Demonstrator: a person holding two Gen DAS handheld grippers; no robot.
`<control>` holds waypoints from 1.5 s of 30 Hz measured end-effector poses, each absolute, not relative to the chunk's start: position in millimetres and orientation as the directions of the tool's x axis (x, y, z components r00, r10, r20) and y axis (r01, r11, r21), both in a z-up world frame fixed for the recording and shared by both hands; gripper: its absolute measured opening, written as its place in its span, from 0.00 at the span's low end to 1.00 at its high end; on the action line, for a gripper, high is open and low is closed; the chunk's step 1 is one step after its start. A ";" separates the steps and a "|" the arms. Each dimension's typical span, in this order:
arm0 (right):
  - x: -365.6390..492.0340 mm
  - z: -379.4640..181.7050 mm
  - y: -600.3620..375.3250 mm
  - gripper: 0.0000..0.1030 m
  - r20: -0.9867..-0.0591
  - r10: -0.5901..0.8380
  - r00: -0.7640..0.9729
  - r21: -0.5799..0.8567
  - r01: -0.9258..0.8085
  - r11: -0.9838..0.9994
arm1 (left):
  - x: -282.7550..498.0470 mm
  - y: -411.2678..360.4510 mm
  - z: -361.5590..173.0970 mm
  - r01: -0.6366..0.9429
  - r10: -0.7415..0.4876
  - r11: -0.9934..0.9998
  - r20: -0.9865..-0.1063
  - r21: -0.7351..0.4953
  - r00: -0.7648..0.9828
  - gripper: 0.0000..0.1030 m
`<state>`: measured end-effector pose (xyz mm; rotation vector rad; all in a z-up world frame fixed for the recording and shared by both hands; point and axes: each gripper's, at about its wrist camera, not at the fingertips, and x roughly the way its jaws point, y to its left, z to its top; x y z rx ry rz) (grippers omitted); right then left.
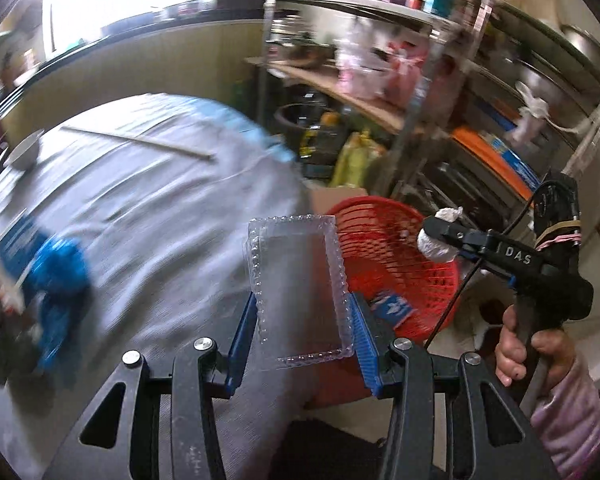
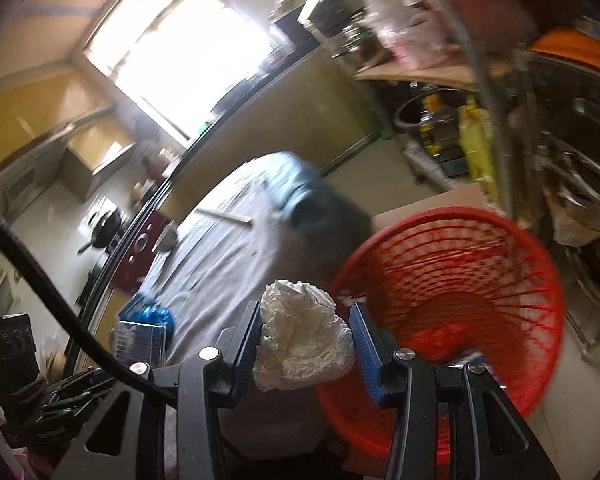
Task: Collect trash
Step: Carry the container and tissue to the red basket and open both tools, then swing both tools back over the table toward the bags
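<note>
Two items were held. A clear plastic tray [image 1: 300, 284] was clamped in the left hand-held gripper [image 1: 304, 328]. A crumpled white wrapper [image 2: 304, 340] was gripped by the right hand-held gripper [image 2: 306, 344] beside the red basket [image 2: 460, 280].

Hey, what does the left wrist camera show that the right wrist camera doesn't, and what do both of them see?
Only the left wrist view shows the left gripper holding a clear plastic tray, and a hand gripping the other tool.

Only the right wrist view shows a bright window and a dark pan.

Both show the red basket, the grey-covered table, and the crumpled white wad clamped in the right gripper.
</note>
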<state>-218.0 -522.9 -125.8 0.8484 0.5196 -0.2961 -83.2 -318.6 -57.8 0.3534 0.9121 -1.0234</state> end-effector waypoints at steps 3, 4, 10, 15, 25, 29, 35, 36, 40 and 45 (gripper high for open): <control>-238.6 -129.2 -539.2 0.46 -0.546 -0.079 0.834 0.643 0.477 0.599 | -92.6 -350.0 -59.1 0.876 -0.588 0.454 -0.794 -0.166 0.154 0.47; -243.7 -130.3 -542.4 0.46 -0.546 -0.087 0.834 0.645 0.484 0.591 | -95.2 -358.8 -60.0 0.881 -0.590 0.441 -0.795 -0.172 0.140 0.47; -273.0 -140.3 -564.4 0.48 -0.543 -0.116 0.832 0.675 0.514 0.529 | -107.2 -401.5 -67.8 0.899 -0.579 0.396 -0.811 -0.189 0.085 0.50; -280.6 -150.5 -574.5 0.51 -0.545 -0.096 0.833 0.713 0.520 0.470 | -112.9 -425.0 -78.7 0.901 -0.549 0.398 -0.832 -0.175 0.081 0.54; -285.8 -149.3 -579.4 0.66 -0.520 -0.097 0.849 0.749 0.507 0.427 | -108.3 -399.7 -81.4 0.885 -0.528 0.441 -0.841 -0.152 0.118 0.59; -277.3 -145.4 -572.1 0.66 -0.522 -0.081 0.849 0.741 0.499 0.449 | -104.9 -369.8 -76.1 0.871 -0.517 0.477 -0.839 -0.118 0.170 0.61; -254.4 -137.8 -552.0 0.66 -0.534 -0.041 0.845 0.720 0.480 0.501 | -90.0 -316.0 -66.6 0.824 -0.506 0.559 -0.825 -0.091 0.252 0.64; -248.6 -136.1 -547.4 0.66 -0.539 -0.032 0.842 0.715 0.477 0.512 | -86.3 -302.5 -64.4 0.811 -0.506 0.578 -0.819 -0.089 0.270 0.65; -224.6 -130.1 -527.0 0.66 -0.553 0.004 0.833 0.694 0.458 0.555 | -72.9 -259.0 -61.2 0.758 -0.490 0.648 -0.805 -0.080 0.335 0.66; -196.1 -126.4 -498.0 0.66 -0.576 0.052 0.816 0.666 0.431 0.609 | -51.0 -188.1 -61.6 0.651 -0.441 0.756 -0.789 -0.069 0.428 0.66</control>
